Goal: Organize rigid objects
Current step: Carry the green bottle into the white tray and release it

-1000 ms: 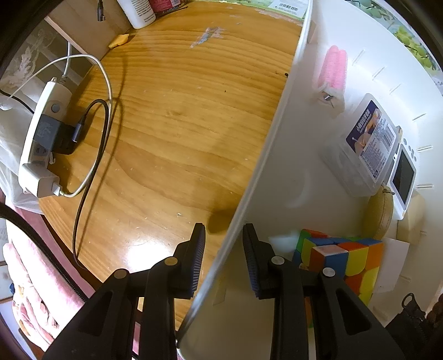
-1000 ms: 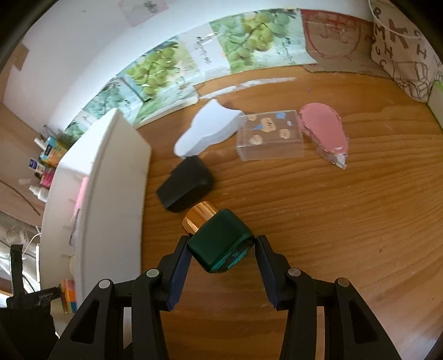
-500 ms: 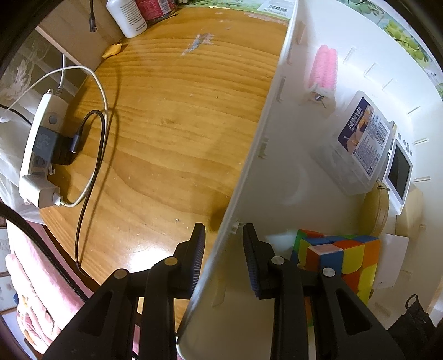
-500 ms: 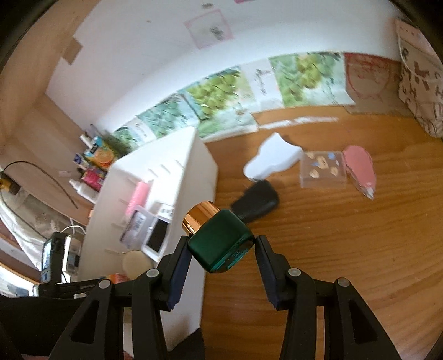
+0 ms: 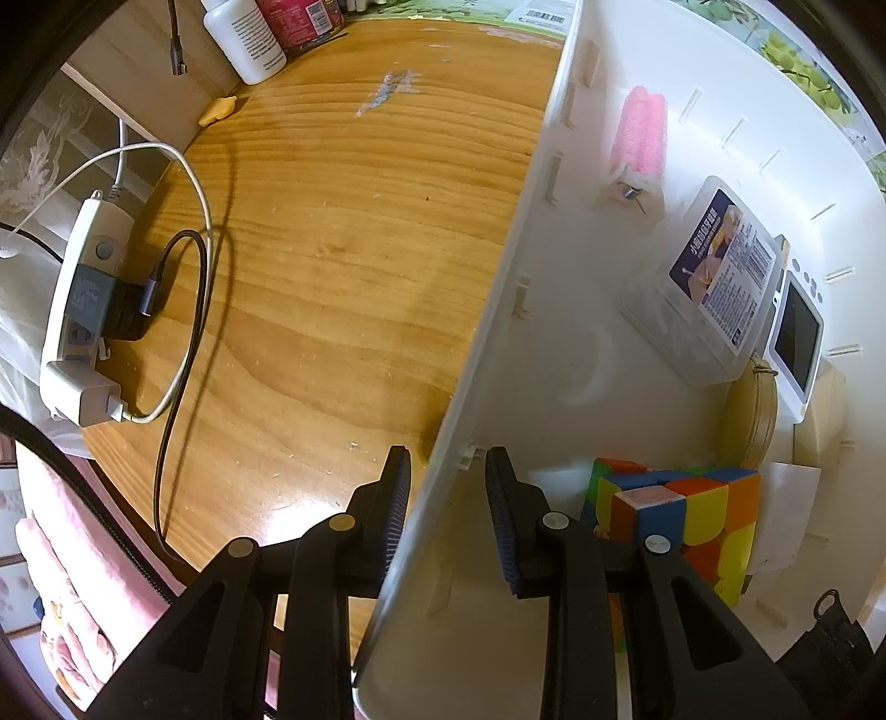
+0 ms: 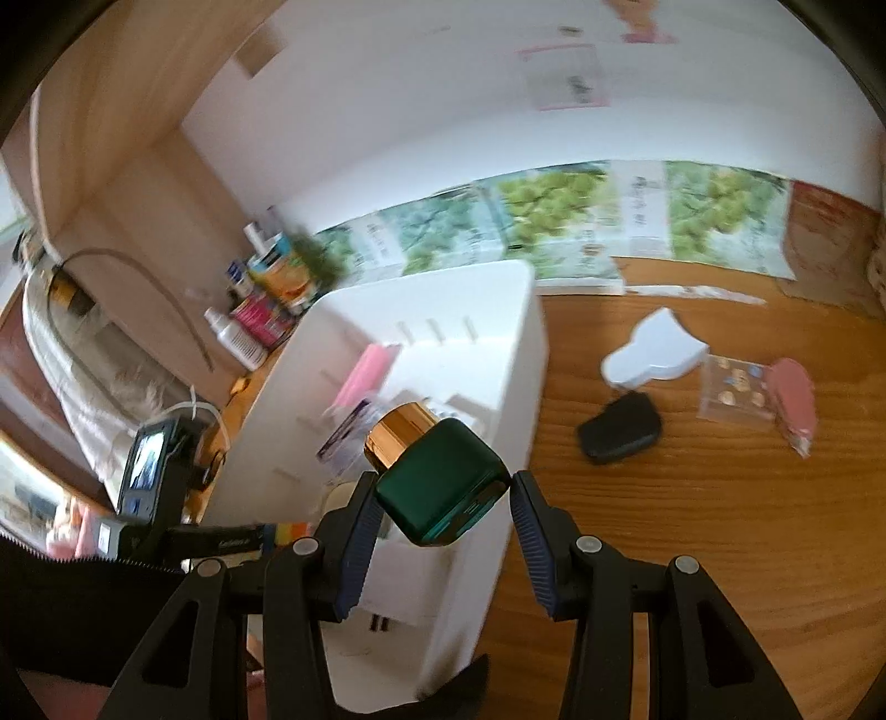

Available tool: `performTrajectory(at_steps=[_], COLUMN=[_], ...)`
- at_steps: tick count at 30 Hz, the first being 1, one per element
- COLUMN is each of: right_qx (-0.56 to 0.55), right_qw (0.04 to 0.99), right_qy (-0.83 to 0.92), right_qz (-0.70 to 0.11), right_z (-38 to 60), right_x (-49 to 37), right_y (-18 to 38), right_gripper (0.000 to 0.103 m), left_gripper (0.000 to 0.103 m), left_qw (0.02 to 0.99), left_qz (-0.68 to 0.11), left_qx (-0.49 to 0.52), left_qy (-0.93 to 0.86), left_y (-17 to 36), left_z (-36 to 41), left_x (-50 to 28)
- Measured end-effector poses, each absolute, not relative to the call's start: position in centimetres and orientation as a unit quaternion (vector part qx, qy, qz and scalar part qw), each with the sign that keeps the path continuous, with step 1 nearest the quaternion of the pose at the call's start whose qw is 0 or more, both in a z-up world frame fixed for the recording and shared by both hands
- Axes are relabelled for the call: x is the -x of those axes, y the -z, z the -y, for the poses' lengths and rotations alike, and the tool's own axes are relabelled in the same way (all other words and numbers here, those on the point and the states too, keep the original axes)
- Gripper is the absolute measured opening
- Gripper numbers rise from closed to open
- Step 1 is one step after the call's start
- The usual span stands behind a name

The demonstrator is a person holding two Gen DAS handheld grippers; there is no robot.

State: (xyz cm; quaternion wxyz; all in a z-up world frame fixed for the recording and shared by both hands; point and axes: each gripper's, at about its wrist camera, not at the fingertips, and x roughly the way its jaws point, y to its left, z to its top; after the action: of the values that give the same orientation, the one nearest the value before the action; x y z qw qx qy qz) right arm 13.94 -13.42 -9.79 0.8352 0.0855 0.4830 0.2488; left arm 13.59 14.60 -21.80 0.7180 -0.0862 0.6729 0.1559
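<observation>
My left gripper (image 5: 447, 498) is shut on the near left wall of the white storage bin (image 5: 498, 310), one finger outside, one inside. In the bin lie a colourful puzzle cube (image 5: 673, 512), a clear labelled box (image 5: 714, 277), a pink roller (image 5: 637, 133) and a small white screen device (image 5: 797, 338). My right gripper (image 6: 443, 509) is shut on a dark green bottle with a gold cap (image 6: 437, 476), held in the air above the bin (image 6: 498, 343).
On the wooden table to the right of the bin lie a black case (image 6: 620, 435), a white cat-shaped pad (image 6: 653, 354), a clear sticker box (image 6: 731, 387) and a pink tape dispenser (image 6: 794, 399). A power strip with cables (image 5: 83, 310) and bottles (image 5: 249, 39) lie left.
My right gripper has lifted the green bottle off the table and carried it left, over the white bin. My left gripper keeps its hold on the bin wall.
</observation>
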Motion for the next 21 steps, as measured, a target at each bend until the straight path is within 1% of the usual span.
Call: performTrajectory(at_steps=[12,21], right_qx=[0.01,0.061], right_qw=[0.809,0.777], right_qy=[-0.323,-0.345], right_qz=[-0.49,-0.522], right_z=[7.8,5.2], right_x=[-11.8,-11.1], right_y=[9.8,11.3], right_gripper=[0.048,0.048], left_gripper=[0.032,0.032], left_qw=[0.718,0.717], left_qz=[-0.673,-0.675], left_qx=[0.086,0.088], left_qy=[-0.156,-0.153], left_y=[21.9,22.1], left_z=[-14.8,-15.1], left_x=[-13.6,-13.7])
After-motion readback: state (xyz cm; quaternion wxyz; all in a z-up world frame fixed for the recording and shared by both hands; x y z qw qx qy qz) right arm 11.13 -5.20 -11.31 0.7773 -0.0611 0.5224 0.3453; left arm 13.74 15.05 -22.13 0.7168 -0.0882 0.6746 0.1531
